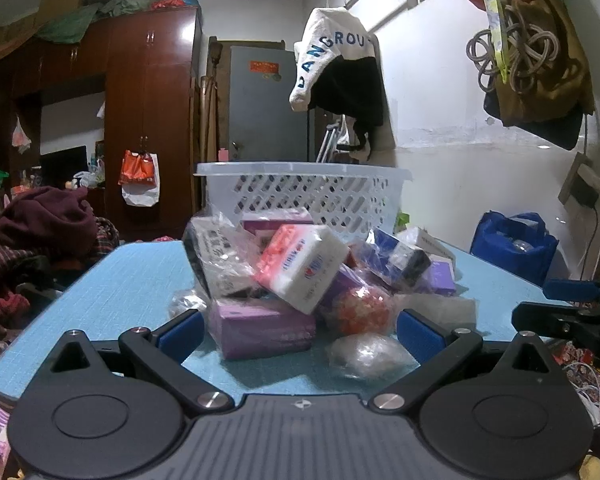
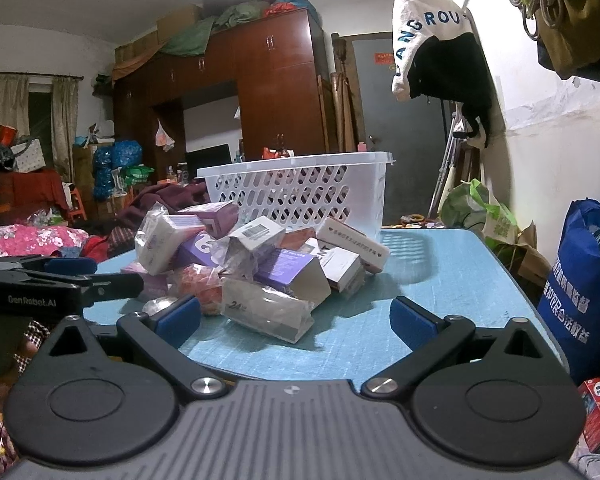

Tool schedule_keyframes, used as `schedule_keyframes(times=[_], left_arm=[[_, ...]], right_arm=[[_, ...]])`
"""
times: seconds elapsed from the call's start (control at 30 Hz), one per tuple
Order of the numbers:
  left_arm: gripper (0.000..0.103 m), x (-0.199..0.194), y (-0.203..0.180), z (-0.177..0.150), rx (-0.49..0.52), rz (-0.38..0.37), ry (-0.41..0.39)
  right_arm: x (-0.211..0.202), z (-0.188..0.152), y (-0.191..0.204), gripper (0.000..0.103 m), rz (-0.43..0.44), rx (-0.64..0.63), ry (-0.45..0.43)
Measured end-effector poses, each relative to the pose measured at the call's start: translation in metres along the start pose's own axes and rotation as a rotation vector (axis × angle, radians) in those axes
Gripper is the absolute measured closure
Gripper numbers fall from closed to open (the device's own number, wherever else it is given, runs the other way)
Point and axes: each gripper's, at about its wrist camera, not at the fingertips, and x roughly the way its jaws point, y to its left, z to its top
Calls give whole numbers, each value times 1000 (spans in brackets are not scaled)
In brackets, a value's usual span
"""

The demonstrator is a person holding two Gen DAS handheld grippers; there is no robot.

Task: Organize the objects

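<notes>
A pile of small boxes and plastic-wrapped packets lies on the blue table [image 1: 100, 304]. In the left wrist view a purple box [image 1: 260, 330] and a pink-and-white packet [image 1: 304, 264] sit at the front of the pile. A white slotted basket [image 1: 304, 196] stands behind the pile, and also shows in the right wrist view [image 2: 296, 196]. My left gripper [image 1: 298, 332] is open and empty, its fingers either side of the pile's near edge. My right gripper [image 2: 296, 320] is open and empty, just before a grey box [image 2: 266, 312]. The right gripper also shows at the right edge of the left wrist view [image 1: 568, 316].
A blue bag [image 2: 584, 288] stands on the floor right of the table [image 2: 440, 264]. A white wall with hanging clothes [image 1: 340, 64] is on the right. Heaped clothes [image 1: 40, 240] lie to the left. A brown wardrobe [image 1: 148, 120] stands behind.
</notes>
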Motion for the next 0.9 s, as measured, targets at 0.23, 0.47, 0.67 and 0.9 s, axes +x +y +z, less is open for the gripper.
schedule_keyframes(times=[0.23, 0.47, 0.67, 0.9], left_arm=[[1, 12, 55, 27, -172, 22, 7], [5, 56, 78, 53, -201, 44, 75], [8, 87, 82, 44, -216, 46, 148], [9, 97, 93, 32, -255, 67, 186]], right_arm=[[16, 20, 10, 0, 65, -17, -57], [69, 38, 29, 17, 62, -58, 33], [84, 38, 36, 31, 67, -69, 91], [85, 42, 39, 50, 64, -89, 119]])
